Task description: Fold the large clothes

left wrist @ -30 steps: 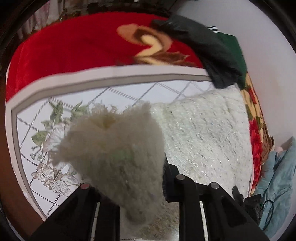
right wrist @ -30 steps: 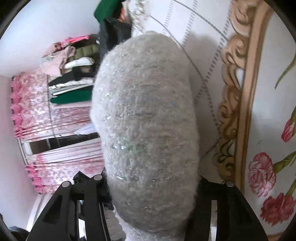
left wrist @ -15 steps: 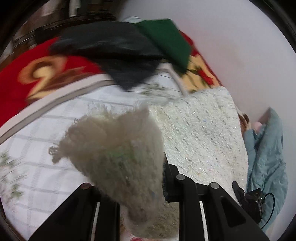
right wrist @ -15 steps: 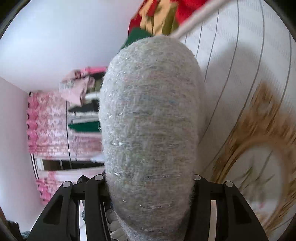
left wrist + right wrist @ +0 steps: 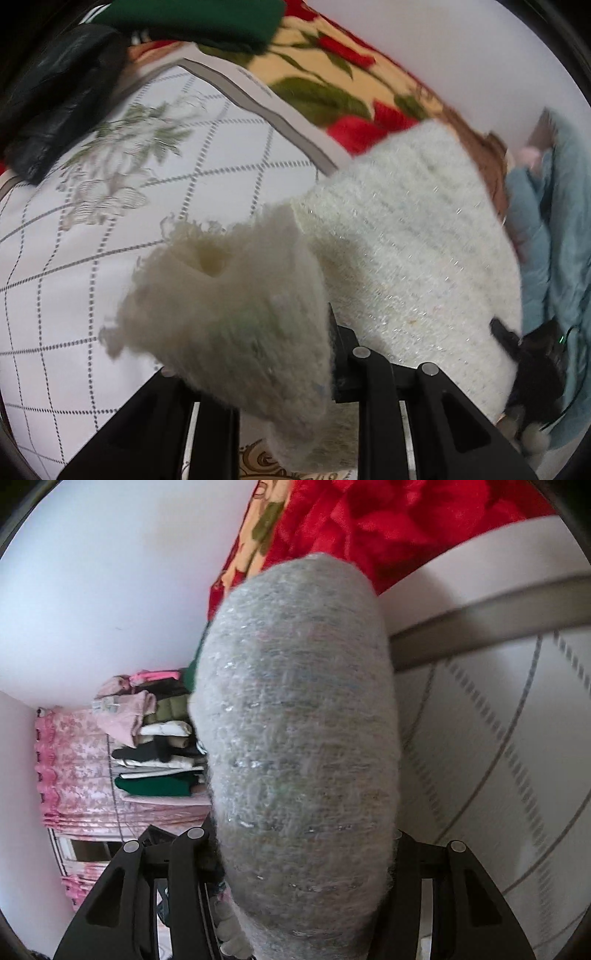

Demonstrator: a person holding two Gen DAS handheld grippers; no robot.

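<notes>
The cream knitted garment [image 5: 406,266] is fuzzy and loosely woven, with glinting threads running through it, and most of it lies spread over the white bedsheet [image 5: 110,258] printed with a grey grid and pale flowers. The left gripper [image 5: 258,373] clenches a bunched, frayed-edged corner of it, lifted clear of the sheet; its jaws are opening slightly with the fabric between them. The right gripper [image 5: 299,864] grasps another thick fold, which bulges up between its fingers and looks greyer in shadow; those jaws are also opening around the wool. Beyond the sheet lies a red floral blanket [image 5: 332,92], with a dark jacket [image 5: 55,92] and a green garment [image 5: 207,22] on the bed's far side.
</notes>
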